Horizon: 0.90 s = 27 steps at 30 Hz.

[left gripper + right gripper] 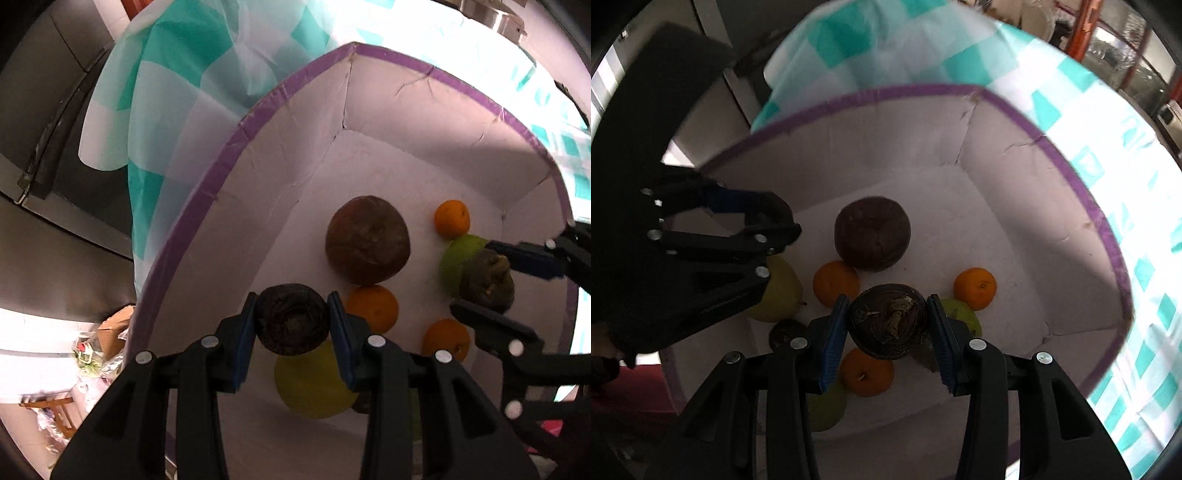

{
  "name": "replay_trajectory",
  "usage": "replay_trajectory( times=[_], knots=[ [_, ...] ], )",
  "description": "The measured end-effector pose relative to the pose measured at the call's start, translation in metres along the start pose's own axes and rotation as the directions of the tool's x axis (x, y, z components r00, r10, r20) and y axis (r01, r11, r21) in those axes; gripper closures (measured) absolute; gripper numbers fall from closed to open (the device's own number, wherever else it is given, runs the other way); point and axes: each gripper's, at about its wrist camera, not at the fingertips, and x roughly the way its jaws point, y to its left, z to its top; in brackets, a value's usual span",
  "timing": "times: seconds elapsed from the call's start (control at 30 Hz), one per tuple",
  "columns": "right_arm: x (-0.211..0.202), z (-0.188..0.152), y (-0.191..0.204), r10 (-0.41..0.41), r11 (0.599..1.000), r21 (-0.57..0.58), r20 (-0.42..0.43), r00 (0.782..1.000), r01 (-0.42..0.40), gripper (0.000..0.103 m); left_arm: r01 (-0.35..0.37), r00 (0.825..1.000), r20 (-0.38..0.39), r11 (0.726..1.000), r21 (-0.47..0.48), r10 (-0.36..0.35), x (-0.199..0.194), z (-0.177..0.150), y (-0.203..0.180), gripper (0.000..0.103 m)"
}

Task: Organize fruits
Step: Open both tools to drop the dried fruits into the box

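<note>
mangosteens [293, 319] sit clamped in each gripper [293, 325] above the box [388, 125]

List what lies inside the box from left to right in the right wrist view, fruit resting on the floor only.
Yellow-green fruit under the left gripper → orange → big brown fruit → orange furthest right. The fruit hidden behind the right gripper and its dark fruit are left out.

Teal-checked cloth [177, 110], purple-rimmed white box [229, 162]
</note>
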Motion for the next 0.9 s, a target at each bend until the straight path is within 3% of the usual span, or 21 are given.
replay_trajectory(
  times=[0.2,0.53,0.6,0.73,0.83,0.87,0.9],
  knots=[
    [0.018,0.006,0.012,-0.021,0.998,-0.053,-0.07,0.997,0.018,0.06,0.017,1.0,-0.008,1.0,-0.014,-0.017,0.008,0.001,0.009,0.065],
    [0.02,0.011,0.006,-0.01,1.0,0.005,-0.067,0.998,0.01,0.057,0.074,0.997,0.02,0.997,-0.02,-0.073,0.006,-0.004,0.011,0.061],
    [0.015,0.01,0.002,-0.012,1.0,0.014,-0.054,0.998,0.013,0.045,0.105,0.994,0.039,0.994,-0.019,-0.105,0.005,-0.007,0.017,0.055],
    [-0.003,0.015,-0.012,-0.018,0.998,0.054,-0.01,1.0,0.018,0.039,0.13,0.988,0.079,0.992,-0.002,-0.129,-0.003,-0.011,0.018,0.044],
    [-0.018,0.011,-0.021,-0.031,0.996,0.084,0.03,0.999,0.029,0.028,0.103,0.982,0.16,0.995,0.0,-0.102,-0.02,-0.014,0.021,0.024],
    [-0.025,0.008,-0.024,-0.036,0.995,0.095,0.047,0.998,0.032,0.024,0.08,0.977,0.197,0.997,-0.008,-0.077,-0.027,-0.015,0.024,0.012],
    [-0.032,0.005,-0.027,-0.04,0.994,0.108,0.066,0.997,0.033,0.02,0.094,0.97,0.227,0.996,-0.01,-0.089,-0.033,-0.015,0.026,0.01]
  ],
)
